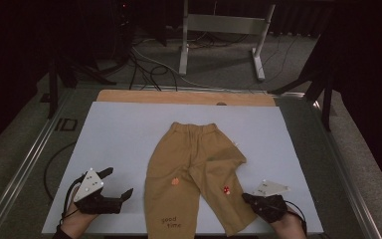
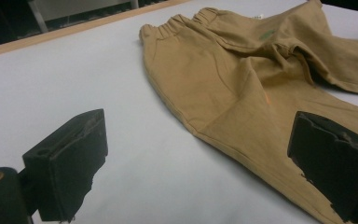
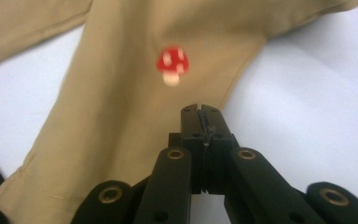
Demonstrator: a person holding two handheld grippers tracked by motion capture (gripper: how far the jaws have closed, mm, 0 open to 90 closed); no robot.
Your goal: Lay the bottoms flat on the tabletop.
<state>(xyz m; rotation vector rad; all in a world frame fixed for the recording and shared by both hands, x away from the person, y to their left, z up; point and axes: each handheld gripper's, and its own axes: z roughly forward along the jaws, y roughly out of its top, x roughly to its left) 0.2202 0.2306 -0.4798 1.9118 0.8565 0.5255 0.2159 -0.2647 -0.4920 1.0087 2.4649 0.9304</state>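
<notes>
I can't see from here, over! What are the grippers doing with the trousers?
Left hand-held gripper open beside tan trousers, off the cloth. Right hand-held gripper shut on trouser leg edge near red mushroom patch. Nothing in the way.

The trousers (image 1: 189,174) lie flat on the table (image 1: 119,139), in the lower middle of the high view, waistband toward the far edge. The left gripper (image 1: 118,185) sits at lower left, apart from the trousers. The right gripper (image 1: 248,197), at lower right, touches the right leg's outer edge.
</notes>
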